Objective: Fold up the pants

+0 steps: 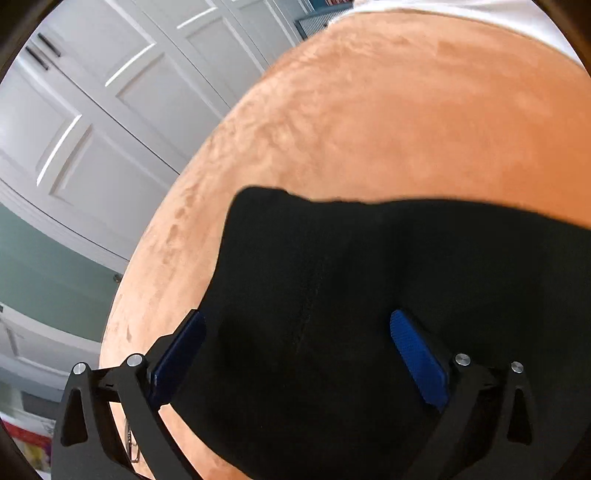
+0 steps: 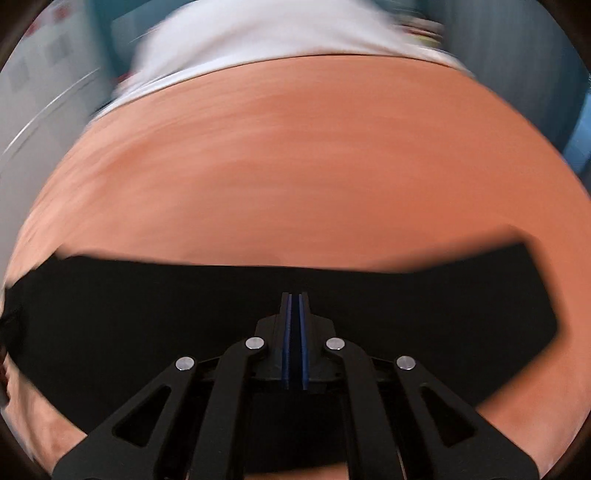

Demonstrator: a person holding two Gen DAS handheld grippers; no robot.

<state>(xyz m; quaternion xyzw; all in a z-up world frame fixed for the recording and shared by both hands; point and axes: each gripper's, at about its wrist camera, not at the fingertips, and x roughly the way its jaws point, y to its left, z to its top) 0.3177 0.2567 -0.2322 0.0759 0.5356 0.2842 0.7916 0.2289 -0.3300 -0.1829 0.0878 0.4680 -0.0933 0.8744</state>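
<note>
The black pants [image 1: 332,258] lie on an orange fleece blanket [image 1: 369,129], their upper edge running across the middle of the left wrist view. My left gripper [image 1: 297,316] hovers over them with its jaws wide open, the blue pads [image 1: 417,358] far apart and touching nothing. The right wrist view is blurred. There the pants [image 2: 147,314] form a wide flat black band across the blanket [image 2: 295,166]. My right gripper [image 2: 294,295] is shut above that band, its blue pads nearly together, and I see no cloth pinched between them.
White bedding [image 1: 480,11] lies past the far edge of the blanket, and shows again as white bedding [image 2: 258,37] in the right wrist view. White panelled cupboard doors [image 1: 92,110] stand beyond the bed's left side. The blanket stretches bare beyond the pants.
</note>
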